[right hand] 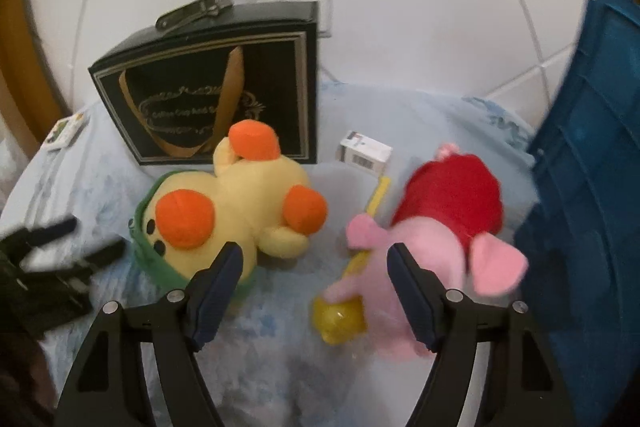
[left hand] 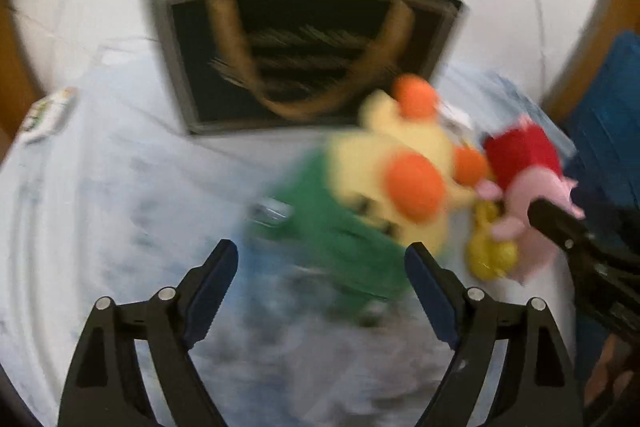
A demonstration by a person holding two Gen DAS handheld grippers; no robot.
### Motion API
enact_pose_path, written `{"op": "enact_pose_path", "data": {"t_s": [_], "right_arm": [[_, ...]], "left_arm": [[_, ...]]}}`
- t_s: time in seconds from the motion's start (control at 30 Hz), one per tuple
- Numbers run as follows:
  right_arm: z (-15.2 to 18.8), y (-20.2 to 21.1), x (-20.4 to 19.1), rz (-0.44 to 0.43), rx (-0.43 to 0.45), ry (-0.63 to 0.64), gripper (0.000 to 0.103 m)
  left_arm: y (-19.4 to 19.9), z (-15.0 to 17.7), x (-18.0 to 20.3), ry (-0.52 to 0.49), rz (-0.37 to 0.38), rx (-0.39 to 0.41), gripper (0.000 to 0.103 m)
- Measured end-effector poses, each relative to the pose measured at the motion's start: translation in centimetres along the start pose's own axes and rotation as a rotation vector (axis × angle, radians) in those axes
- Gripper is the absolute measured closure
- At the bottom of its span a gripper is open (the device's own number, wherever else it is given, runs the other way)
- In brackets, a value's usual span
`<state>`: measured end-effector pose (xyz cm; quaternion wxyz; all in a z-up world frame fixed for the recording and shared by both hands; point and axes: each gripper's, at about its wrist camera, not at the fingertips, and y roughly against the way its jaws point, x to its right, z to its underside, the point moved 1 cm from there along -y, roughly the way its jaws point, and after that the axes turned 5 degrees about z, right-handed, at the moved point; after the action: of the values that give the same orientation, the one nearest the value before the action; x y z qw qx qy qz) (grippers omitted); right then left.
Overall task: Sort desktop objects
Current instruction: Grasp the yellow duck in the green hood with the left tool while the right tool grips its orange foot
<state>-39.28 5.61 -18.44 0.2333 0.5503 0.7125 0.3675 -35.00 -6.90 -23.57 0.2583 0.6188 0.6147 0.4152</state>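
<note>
A yellow duck plush (right hand: 240,207) with orange feet and a green hood lies on its back on the blue cloth. To its right lies a pink pig plush (right hand: 444,223) in a red top, over a yellow ball-ended stick (right hand: 340,319). My right gripper (right hand: 314,261) stands open above the gap between the two toys, its pads touching neither. In the blurred left wrist view, my left gripper (left hand: 320,259) is open just short of the duck (left hand: 400,163), with the pig (left hand: 520,163) further right. The left gripper (right hand: 94,239) also shows at the left of the right wrist view.
A black gift box (right hand: 224,87) with a gold ribbon stands behind the duck, a metal clip (right hand: 196,11) on top. A small white carton (right hand: 366,151) sits beside it and a card pack (right hand: 66,133) at far left. A blue crate (right hand: 592,187) walls the right side.
</note>
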Motion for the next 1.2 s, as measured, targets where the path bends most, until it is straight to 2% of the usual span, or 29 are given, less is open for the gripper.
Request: {"op": "enact_pose_path", "data": {"t_s": [0.07, 0.13, 0.23, 0.27, 0.3, 0.33, 0.37, 0.43, 0.47, 0.57, 0.63, 0.73, 0.8, 0.9, 0.97, 1.13, 1.2], "right_arm": [[0.3, 0.5, 0.8, 0.003, -0.003, -0.002, 0.016], [0.3, 0.5, 1.1, 0.003, -0.005, 0.004, 0.016], [0.0, 0.2, 1.6, -0.021, -0.011, -0.002, 0.016], [-0.1, -0.1, 1.6, -0.038, -0.016, -0.008, 0.018], [-0.2, -0.4, 1.5, -0.048, -0.023, -0.011, 0.026], [-0.3, -0.7, 1.4, -0.059, -0.029, -0.008, 0.028], [-0.4, -1.1, 1.2, -0.071, -0.036, -0.005, 0.029], [-0.5, -1.6, 0.8, -0.108, -0.042, -0.009, 0.029], [-0.5, -1.9, 0.5, -0.133, -0.046, -0.013, 0.029], [-0.9, -2.5, -0.4, -0.199, -0.057, -0.036, 0.028], [-1.3, -2.2, -0.8, -0.199, -0.045, -0.028, 0.022], [-1.7, -2.0, -0.9, -0.180, -0.039, -0.018, 0.019], [-2.0, -1.9, -0.5, -0.181, -0.043, -0.032, 0.019], [-2.1, -2.5, -0.5, -0.186, -0.069, -0.031, 0.016], [-1.7, -3.1, -1.0, -0.190, -0.089, -0.012, 0.008], [-0.7, -5.4, -1.8, -0.214, -0.144, 0.005, 0.006], [-0.6, -6.4, -2.6, -0.225, -0.156, 0.030, 0.002]], "left_arm": [[-2.5, 0.7, 2.1, -0.022, 0.010, -0.052, 0.017], [-4.7, 1.2, 2.8, -0.048, -0.035, -0.086, 0.017], [-6.4, 1.6, 1.7, -0.065, -0.074, -0.107, 0.017], [-6.5, 1.7, 1.0, -0.080, -0.108, -0.108, 0.017], [-6.6, 1.9, 0.2, -0.109, -0.177, -0.102, 0.017], [-6.6, 2.1, -1.1, -0.137, -0.250, -0.088, 0.016], [-6.3, 2.0, -2.3, -0.124, -0.241, -0.080, 0.016], [-5.8, 1.7, -4.8, -0.071, -0.214, -0.117, 0.016], [-5.0, 1.6, -5.2, -0.076, -0.194, -0.119, 0.016], [-2.1, 1.6, -4.0, -0.121, -0.126, -0.084, 0.016], [0.4, 1.1, -2.4, -0.139, -0.079, -0.039, 0.015], [1.9, -0.2, -0.1, -0.152, -0.046, 0.035, 0.004], [0.8, -1.1, 0.6, -0.148, -0.060, 0.030, 0.003], [-1.5, -2.2, -0.1, -0.128, -0.095, -0.054, 0.003], [-2.8, -1.9, -0.5, -0.101, -0.055, -0.086, 0.001], [-3.5, -1.1, -1.0, -0.104, 0.001, -0.075, 0.000], [-3.4, -1.0, -1.1, -0.115, 0.011, -0.074, 0.000]]}}
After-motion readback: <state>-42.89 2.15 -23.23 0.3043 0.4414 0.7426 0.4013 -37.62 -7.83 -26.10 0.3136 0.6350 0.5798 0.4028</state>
